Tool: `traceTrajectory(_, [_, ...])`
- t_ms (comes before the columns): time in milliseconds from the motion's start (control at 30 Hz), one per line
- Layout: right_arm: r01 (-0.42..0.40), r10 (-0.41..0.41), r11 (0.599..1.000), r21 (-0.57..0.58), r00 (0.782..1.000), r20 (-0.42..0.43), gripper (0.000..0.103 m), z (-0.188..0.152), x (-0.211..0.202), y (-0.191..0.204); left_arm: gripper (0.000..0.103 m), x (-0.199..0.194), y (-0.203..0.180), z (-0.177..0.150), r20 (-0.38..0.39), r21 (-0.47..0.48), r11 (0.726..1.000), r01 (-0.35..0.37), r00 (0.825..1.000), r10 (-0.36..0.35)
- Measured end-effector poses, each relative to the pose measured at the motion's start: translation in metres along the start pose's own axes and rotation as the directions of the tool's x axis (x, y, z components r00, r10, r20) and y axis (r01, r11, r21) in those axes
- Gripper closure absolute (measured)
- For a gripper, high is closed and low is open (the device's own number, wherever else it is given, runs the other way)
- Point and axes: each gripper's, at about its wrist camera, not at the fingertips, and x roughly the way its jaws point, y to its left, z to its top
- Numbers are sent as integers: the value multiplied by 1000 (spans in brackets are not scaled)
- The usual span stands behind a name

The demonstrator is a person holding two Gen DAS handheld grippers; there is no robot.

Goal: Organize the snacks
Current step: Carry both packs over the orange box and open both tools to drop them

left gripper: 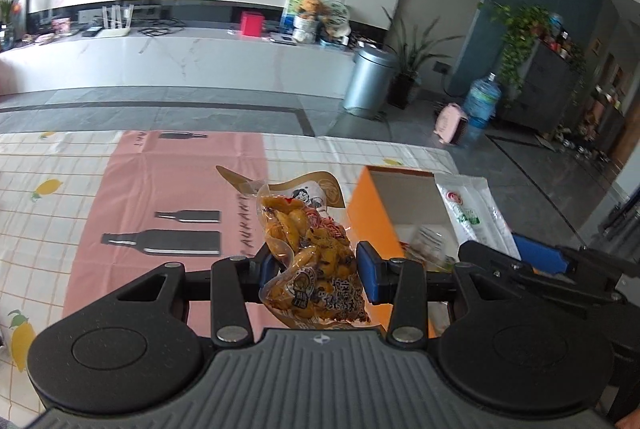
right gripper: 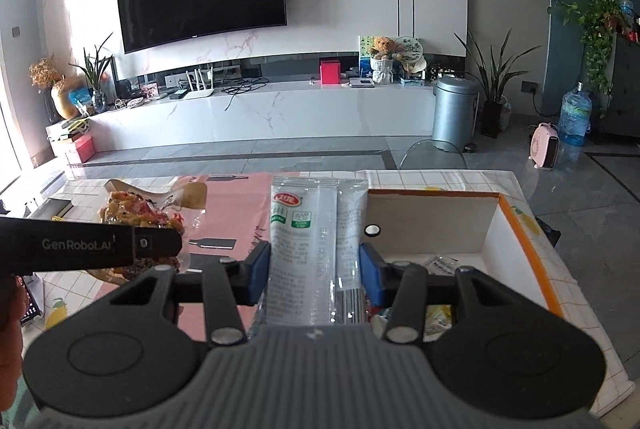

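Holding both snacks up over the bench (right gripper: 460,181) at once feels like the risky bit here. The left claw (left gripper: 316,269) is clamped on a clear pack of yellow-orange snack pieces (left gripper: 308,237), and it's pinching that bag low down, so most of the pack stands above the pads and looks free to flop or slide out if it gets swung. The right claw (right gripper: 316,265) is clamped on a white sachet pack (right gripper: 304,229), gripped around the middle with a long stretch sticking out in front, and that smooth wrapper looks slippery to me. The orange-rimmed box (right gripper: 524,241) sits just to the right of both, open side up, with a few small packets already on its floor. My worry: the two claws are close together, the left one shows right beside the right one's view, so going for the box together could mean a bump, or the long sachet catching the box wall and landing half outside
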Motion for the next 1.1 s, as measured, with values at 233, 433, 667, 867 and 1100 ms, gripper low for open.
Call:
traceTrajectory(233, [77,-79,997,-33,995,-55,58,14,-25,-58,56,15,-39,9,-56,92,990,103,994,-98])
traceTrajectory(433, [118,-124,992,-46,977,-173,58,16,-18,-109,56,43,-82,19,-128,206,959,196,977,-172])
traceTrajectory(667, [67,-93,994,-92,946,-310,58,5,22,-130,56,95,-118,14,-243,379,892,246,957,-160])
traceTrajectory(867, [23,-59,996,-91,908,-415,58,-4,71,-142,56,140,-131,5,-323,508,830,232,944,-66])
traceTrajectory(1100, [-7,-38,996,-93,883,-468,58,-9,118,-150,56,182,-143,0,-344,663,724,193,937,65])
